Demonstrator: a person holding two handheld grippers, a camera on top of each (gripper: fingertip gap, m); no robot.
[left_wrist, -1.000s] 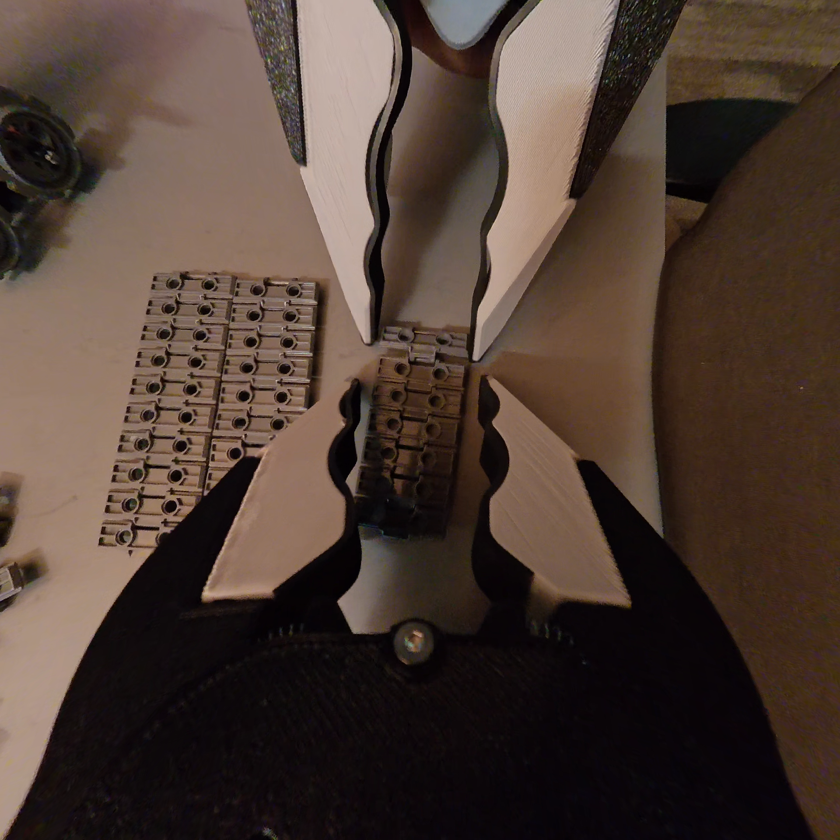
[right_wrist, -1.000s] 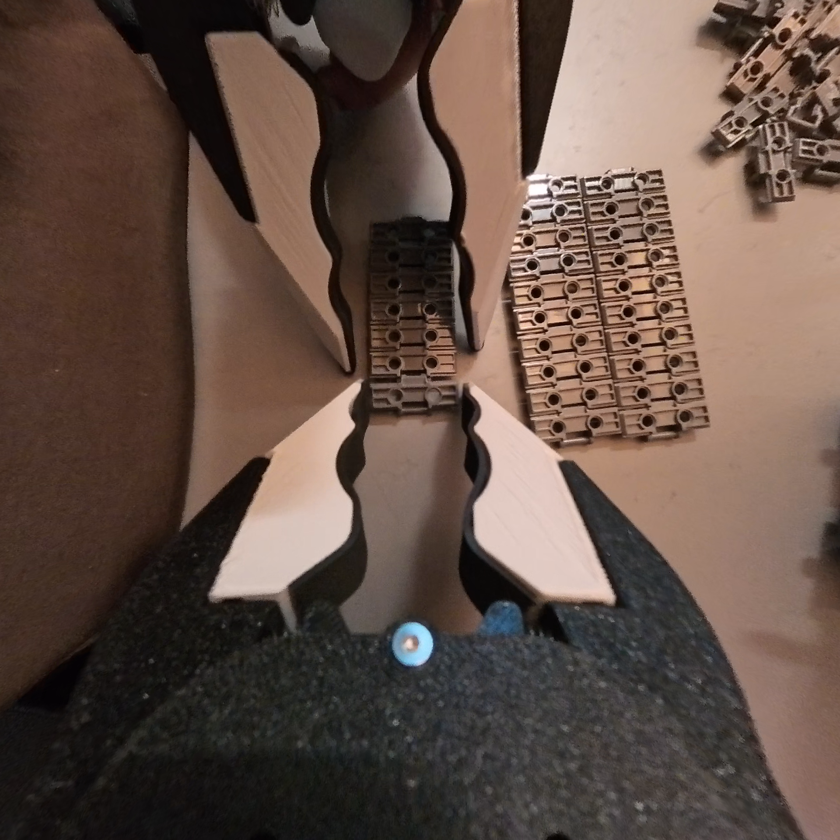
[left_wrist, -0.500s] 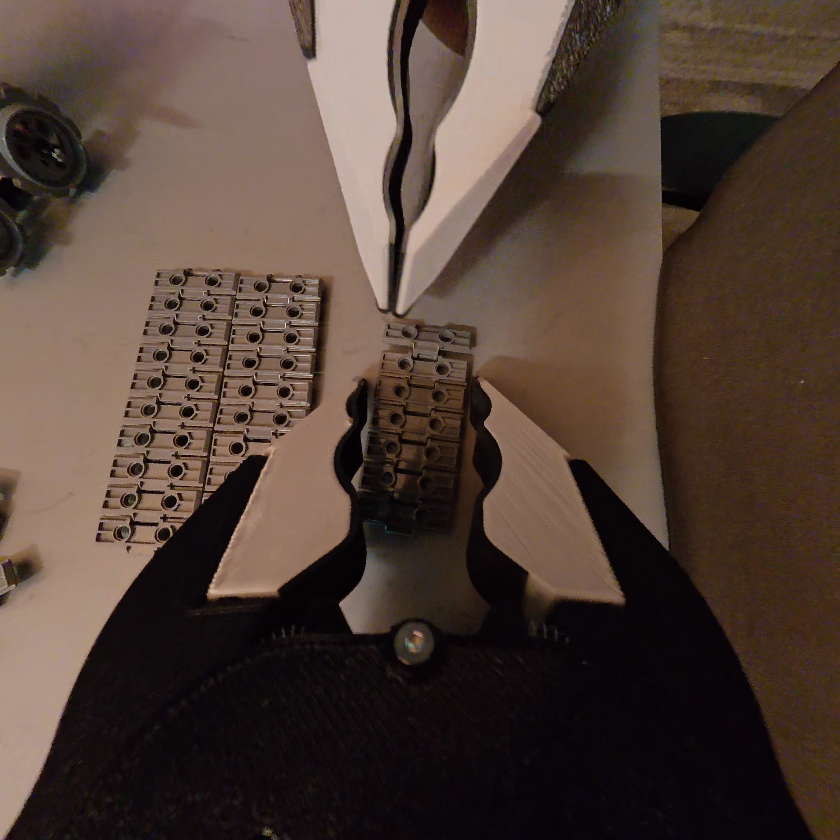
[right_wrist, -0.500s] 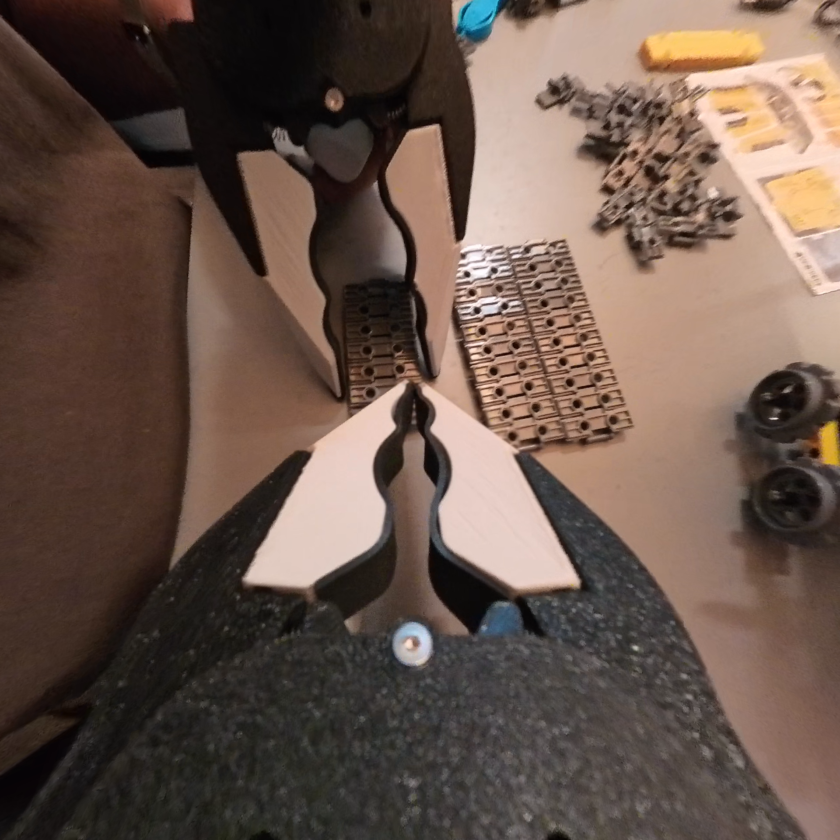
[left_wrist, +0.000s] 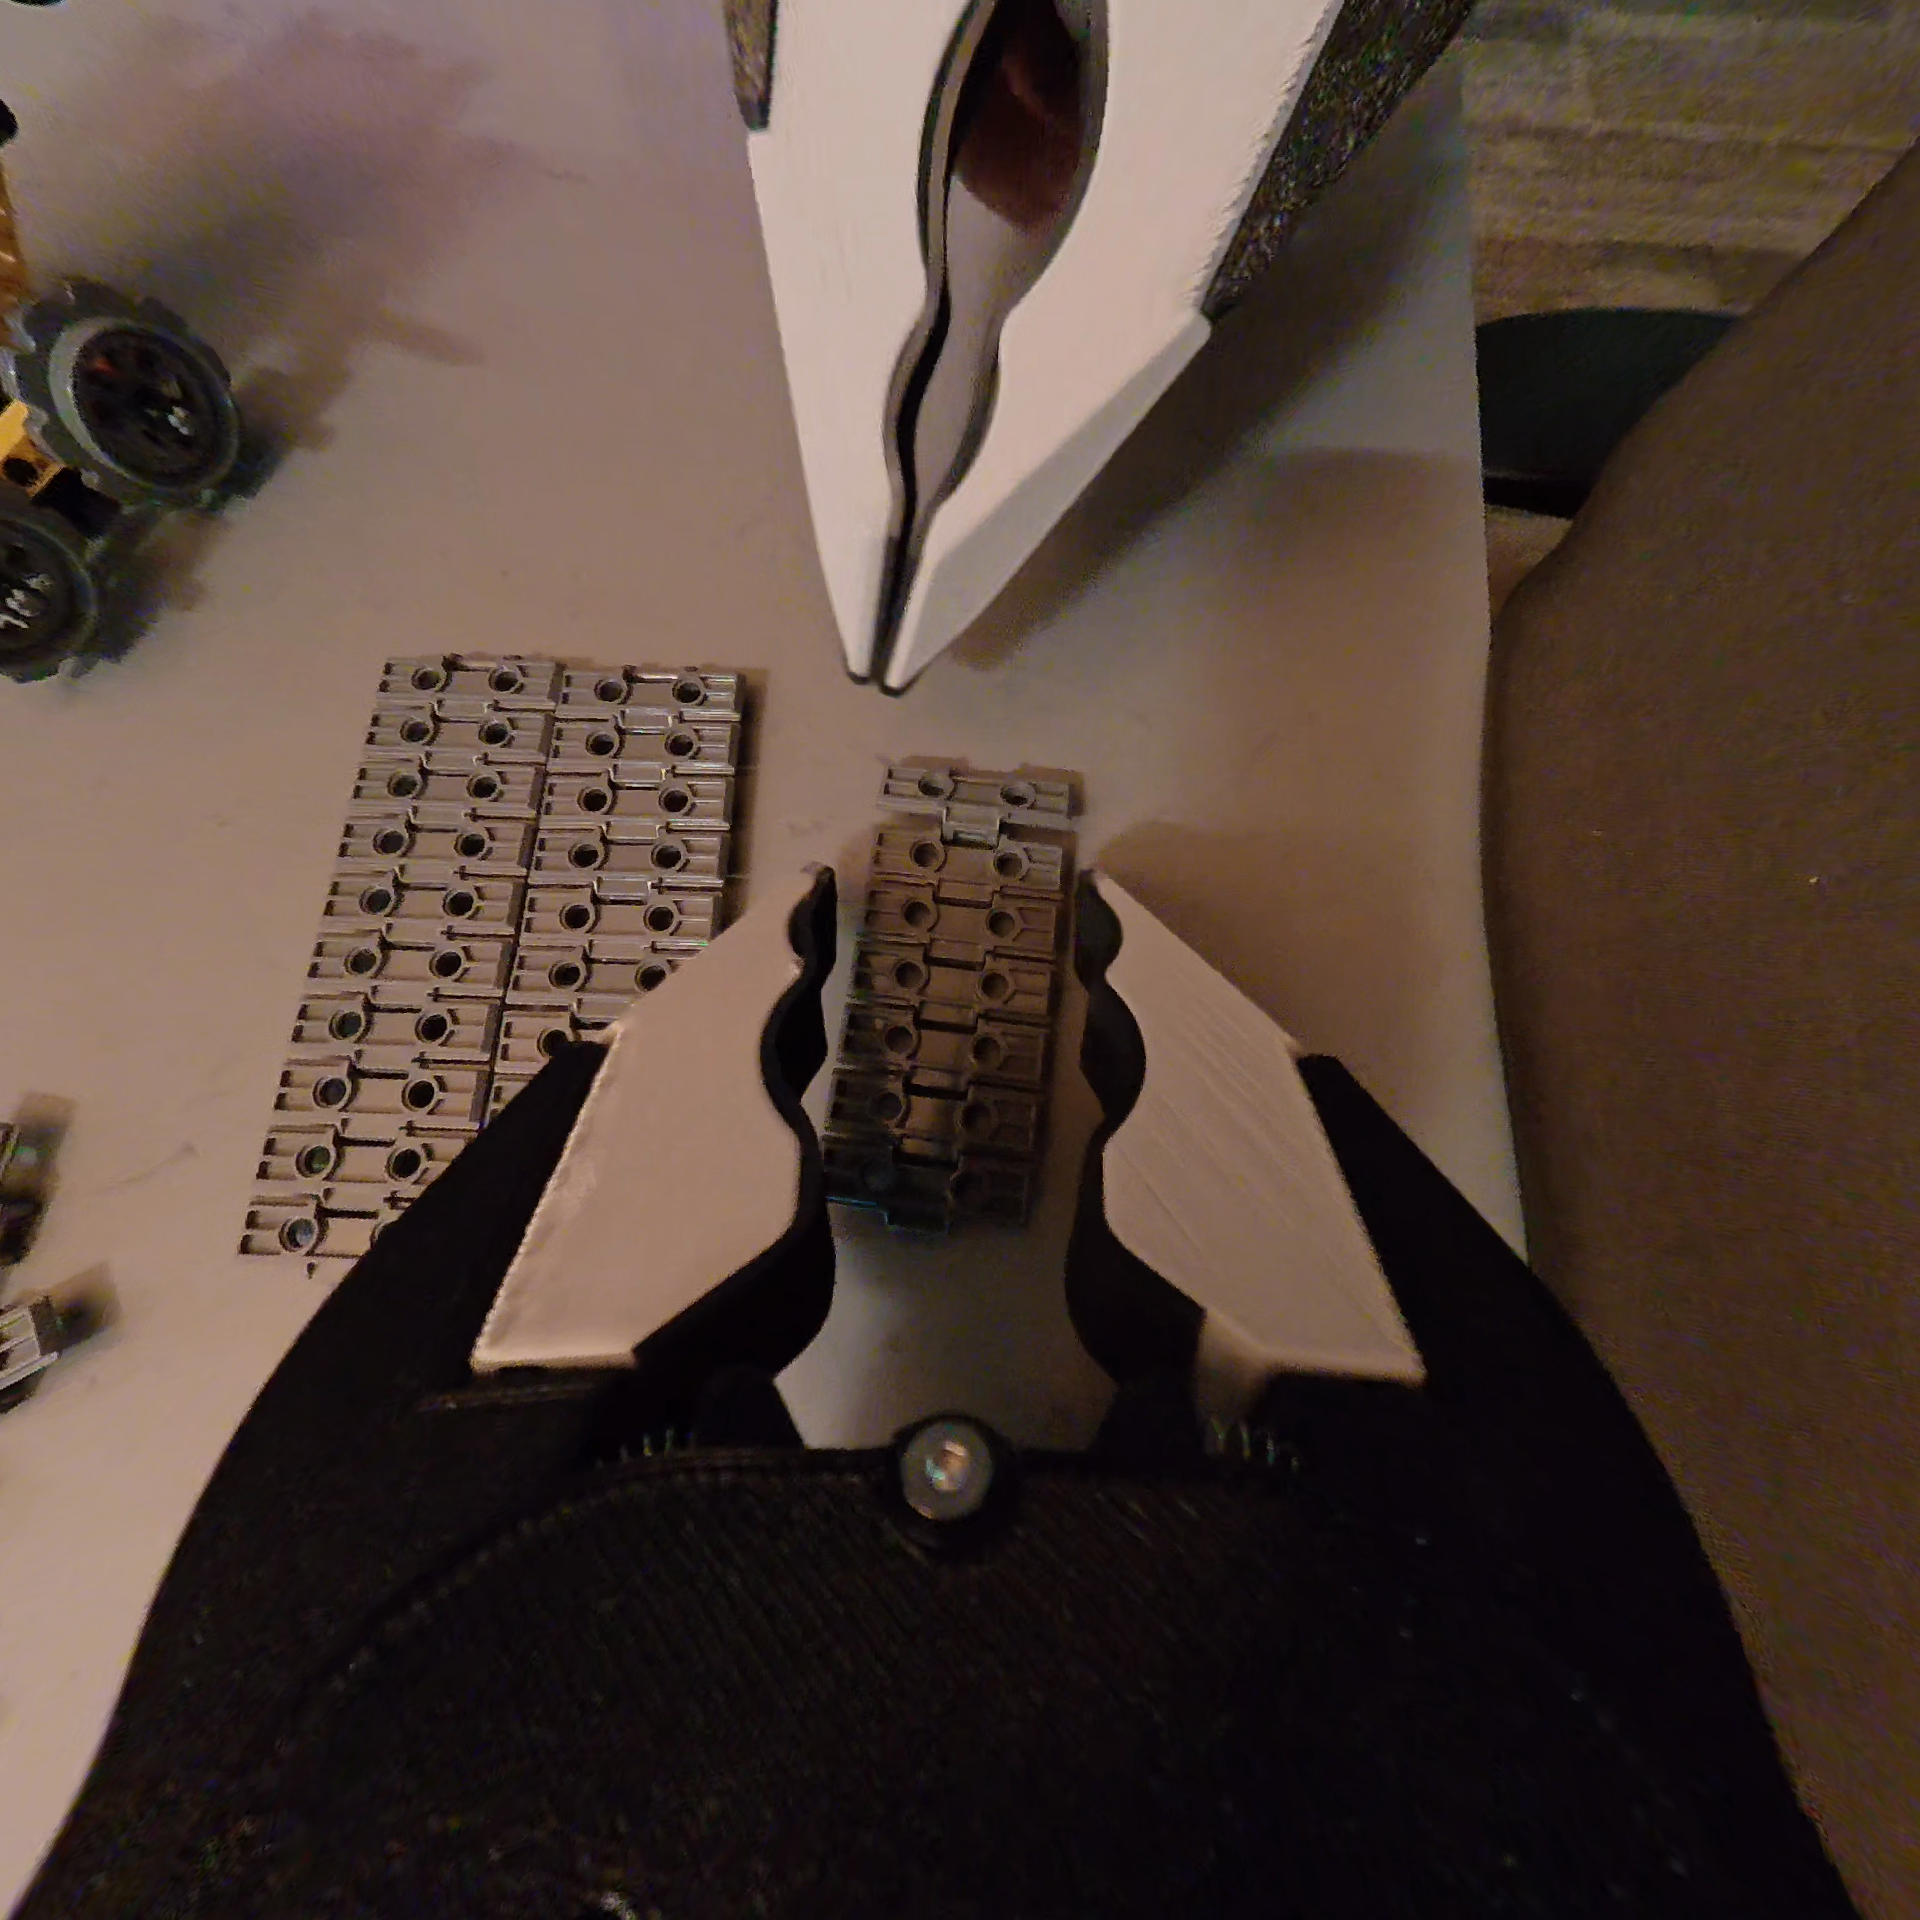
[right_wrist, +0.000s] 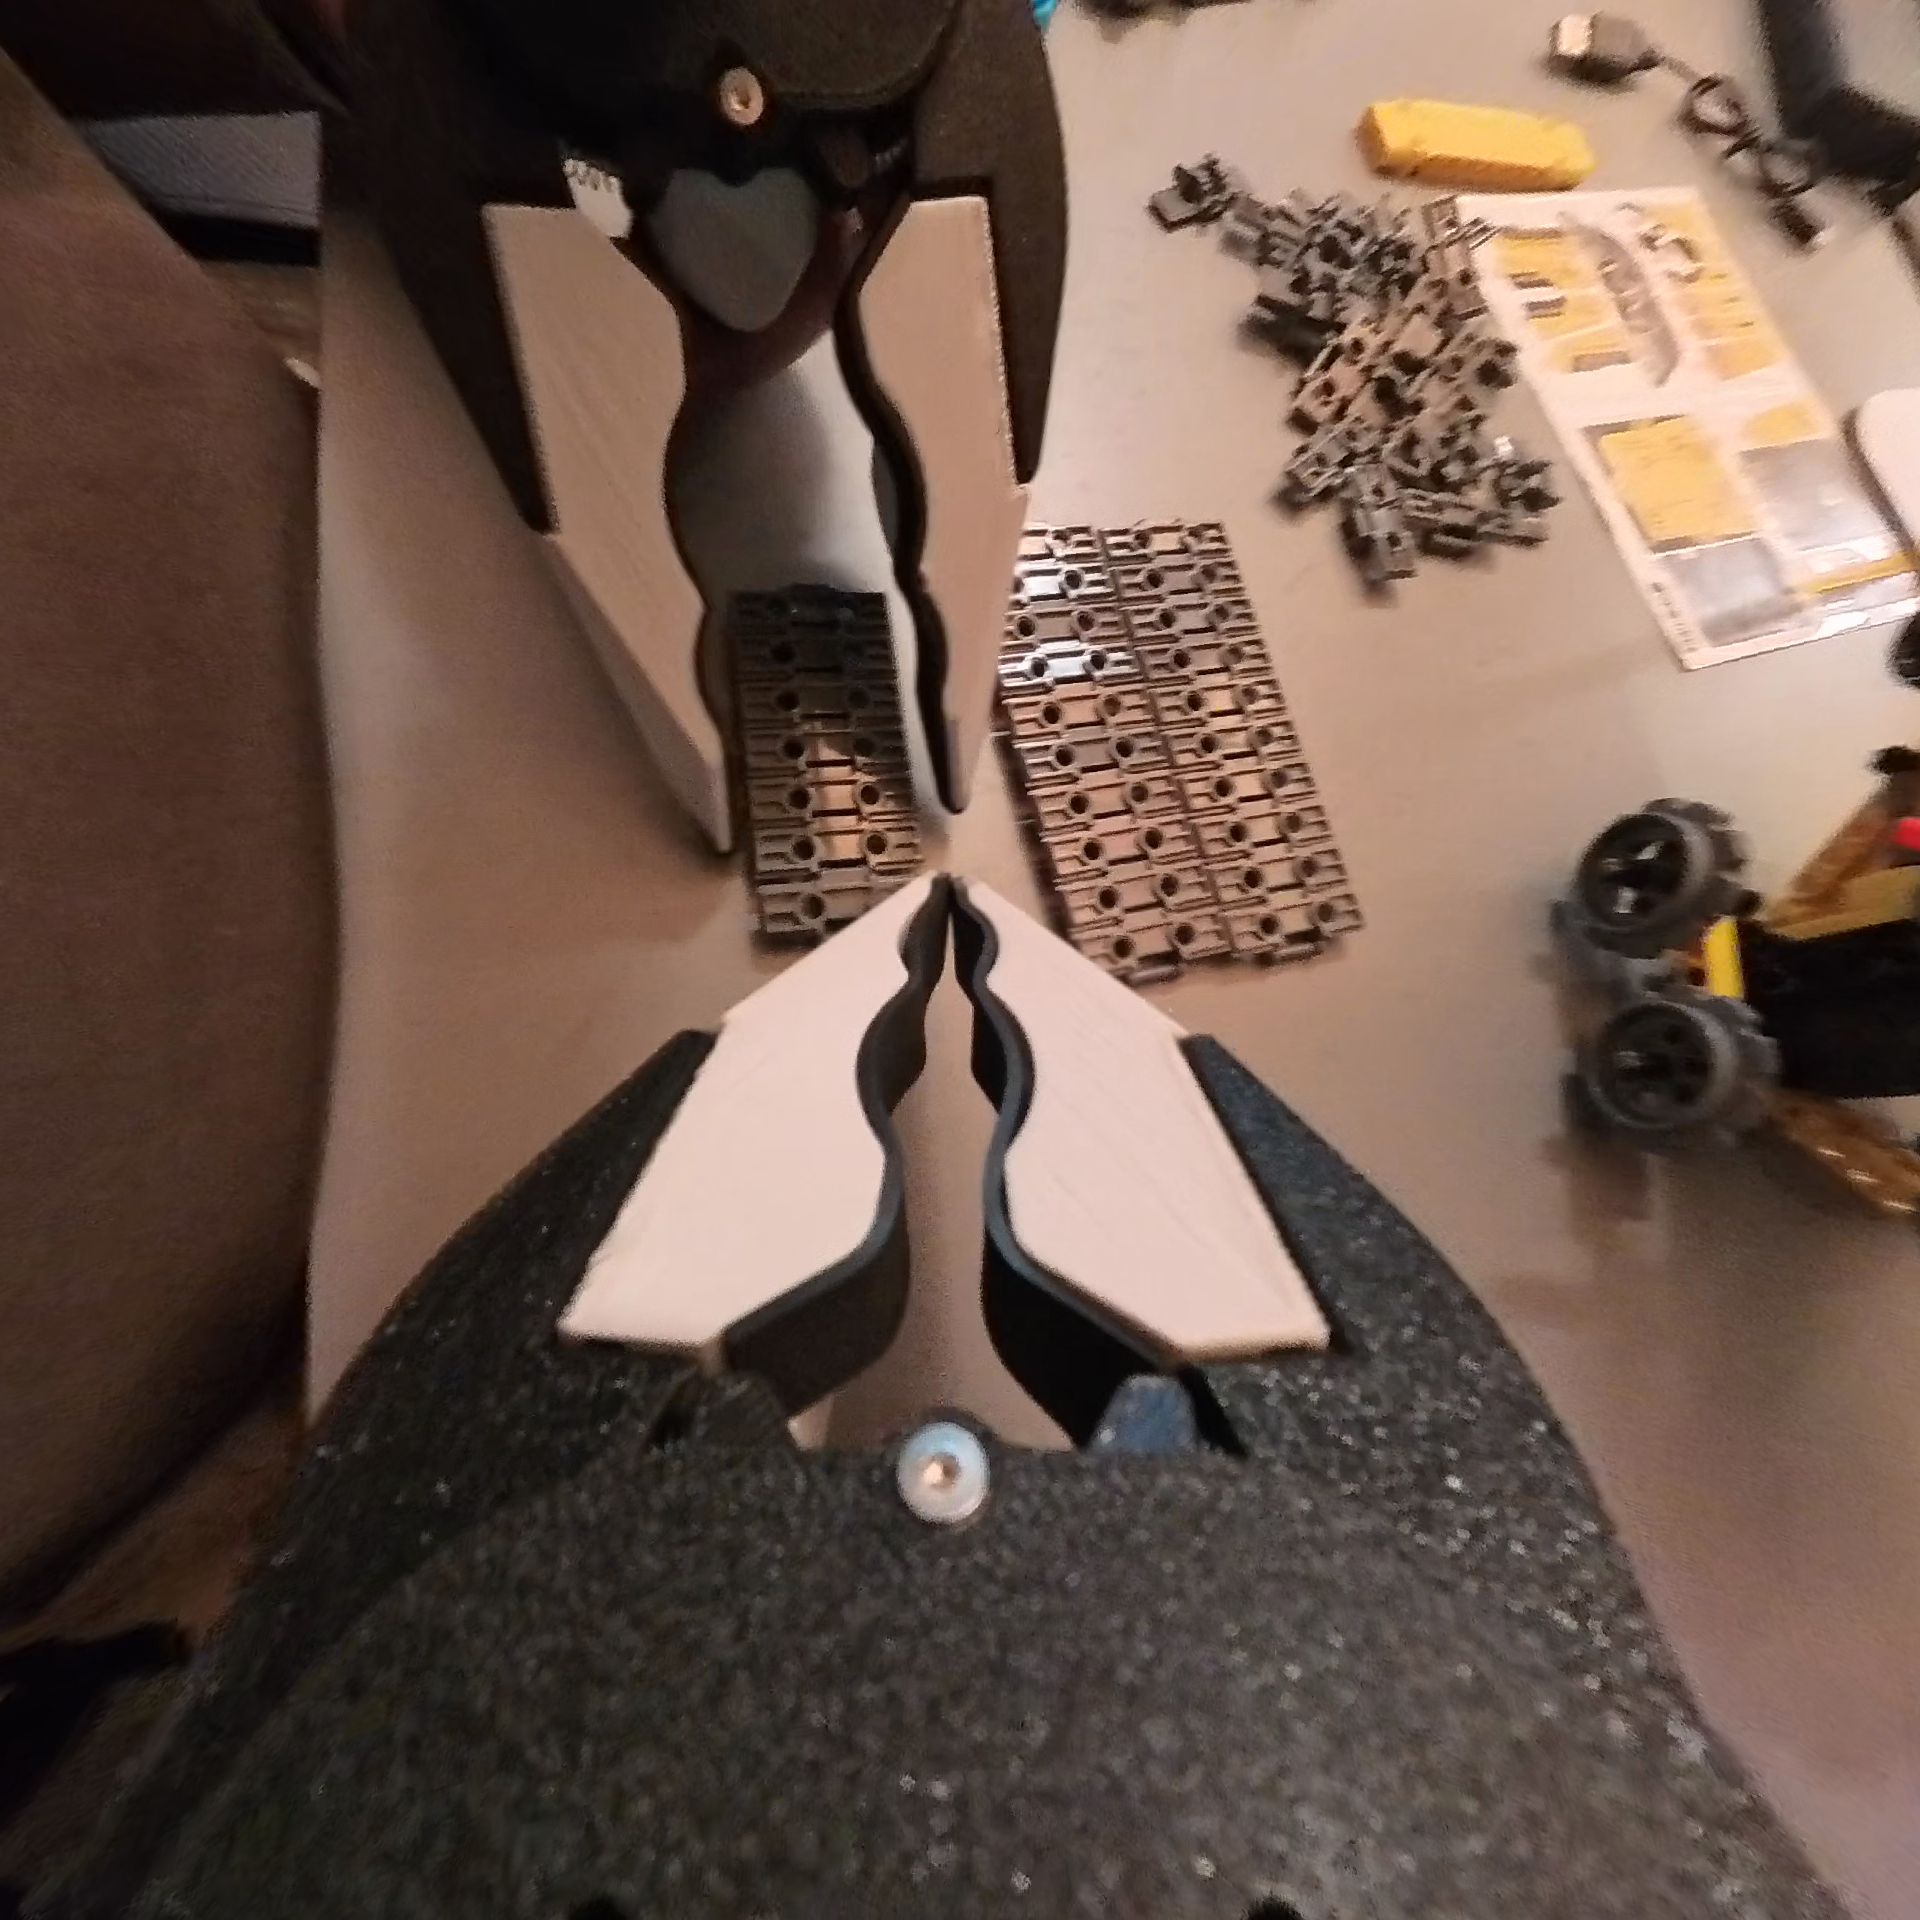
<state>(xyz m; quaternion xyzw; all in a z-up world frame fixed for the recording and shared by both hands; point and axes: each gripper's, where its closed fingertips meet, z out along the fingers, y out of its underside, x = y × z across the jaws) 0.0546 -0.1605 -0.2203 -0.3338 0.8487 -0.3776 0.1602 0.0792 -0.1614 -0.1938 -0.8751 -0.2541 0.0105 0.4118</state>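
A short strip of grey track links (left_wrist: 951, 997) lies flat on the pale table (left_wrist: 623, 364). My left gripper (left_wrist: 956, 878) straddles it, with the fingers pressed against its two long sides and only the far end link sticking out. In the right wrist view the strip (right_wrist: 821, 769) shows between the left gripper's fingers (right_wrist: 836, 821). My right gripper (right_wrist: 948, 883) is shut and empty, and is raised just short of the strip's near end. In the left wrist view its closed tips (left_wrist: 881, 681) hover beyond the strip's far end link.
A wider mat of joined track links (left_wrist: 540, 914) (right_wrist: 1174, 758) lies beside the strip. A wheeled model (left_wrist: 114, 416) (right_wrist: 1662, 997), a pile of loose links (right_wrist: 1392, 312), a printed booklet (right_wrist: 1683, 416) and a yellow piece (right_wrist: 1475, 145) lie farther off. A brown cushion (left_wrist: 1714, 935) borders the table edge. Tip to tip, the grippers are about 4 cm apart. The wheeled model (left_wrist: 114, 416) is about equally far from each gripper, around 15 cm. It turns up in the right wrist view (right_wrist: 1663, 1031) as well.
The right gripper let go of the strip's end link, drew back and up, and closed fully. The left gripper tightened slightly on the strip's sides. The strip stayed in place.
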